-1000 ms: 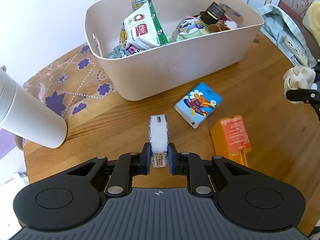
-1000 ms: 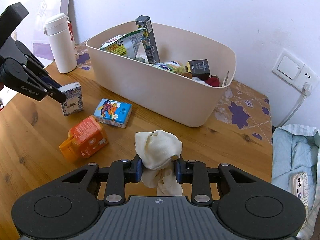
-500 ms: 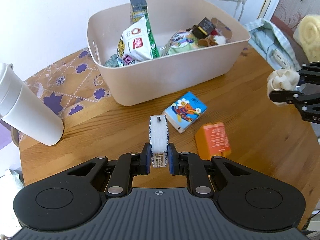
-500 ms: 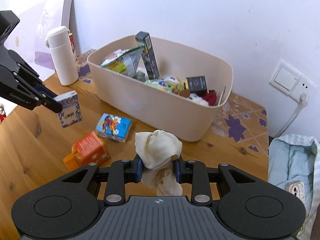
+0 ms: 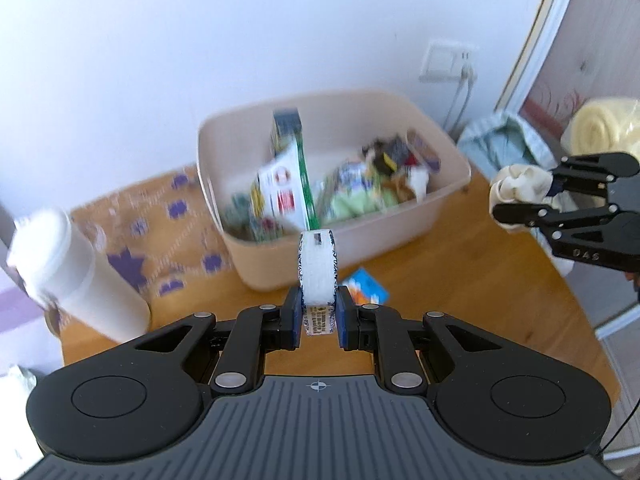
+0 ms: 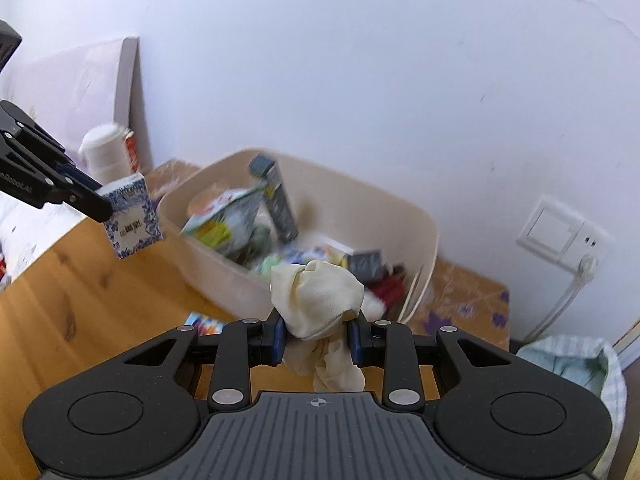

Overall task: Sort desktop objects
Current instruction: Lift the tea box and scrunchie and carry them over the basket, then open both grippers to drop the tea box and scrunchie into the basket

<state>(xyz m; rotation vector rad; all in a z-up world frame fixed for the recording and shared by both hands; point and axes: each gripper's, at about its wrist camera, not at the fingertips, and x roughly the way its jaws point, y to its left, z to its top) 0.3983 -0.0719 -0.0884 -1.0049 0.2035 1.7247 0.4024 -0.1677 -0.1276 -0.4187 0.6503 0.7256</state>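
A white wall with a switch plate and socket [image 6: 562, 234] backs a round wooden table [image 5: 460, 284], part of which is covered by a brown cloth printed with purple flowers [image 5: 160, 236]. On the table stands a beige plastic bin [image 5: 400, 232], already crowded with things: a tall dark carton [image 6: 276, 200] standing upright, a white and green snack bag [image 5: 286, 192] leaning against it, and a blurred jumble of small packets and boxes. The left gripper [image 5: 318, 316] pinches a small tissue pack with a blue patterned border [image 5: 318, 268] between its blue pads, held above the table just in front of the bin's near wall; in the right wrist view the same pack hangs in the air off the bin's left corner. The right gripper [image 6: 318, 336] is clamped on a crumpled cream cloth [image 6: 316, 296], which bulges above the fingers and trails below them, raised near the bin's right end. A blue cartoon-printed tissue packet [image 5: 368, 290] lies on the table beside the bin. A white insulated bottle [image 5: 76, 276] stands at the table's left edge, touching the flowered cloth.
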